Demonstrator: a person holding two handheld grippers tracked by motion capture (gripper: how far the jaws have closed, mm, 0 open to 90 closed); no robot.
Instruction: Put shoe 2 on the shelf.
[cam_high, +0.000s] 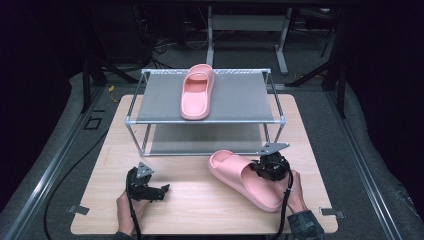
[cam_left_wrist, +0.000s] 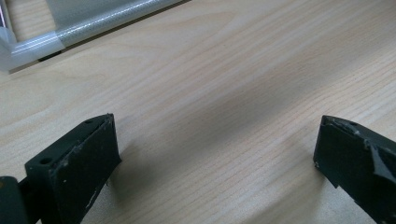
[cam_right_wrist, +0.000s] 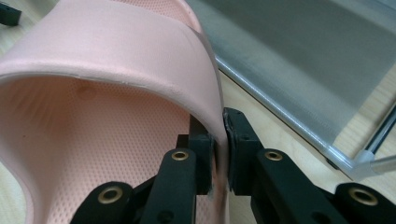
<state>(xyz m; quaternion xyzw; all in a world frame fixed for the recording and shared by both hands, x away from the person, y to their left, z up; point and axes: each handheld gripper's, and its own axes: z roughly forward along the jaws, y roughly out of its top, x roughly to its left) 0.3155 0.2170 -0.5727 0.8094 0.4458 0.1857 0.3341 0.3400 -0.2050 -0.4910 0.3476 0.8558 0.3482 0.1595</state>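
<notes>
The pink slipper is lying on the counter, its side wall pinched by the right tool. The rack is standing just beyond it, bearing a second slipper. The left tool is gaping empty.

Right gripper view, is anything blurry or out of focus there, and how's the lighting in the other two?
Right gripper view: the pink slipper is soft up close, smeared where the right hand-held gripper pinches its side. Left gripper view: sharp wood grain, soft shadows beside the left hand-held gripper. High view: the table is evenly lit, surroundings dark.

Pink slipper, side wall pinched
</notes>
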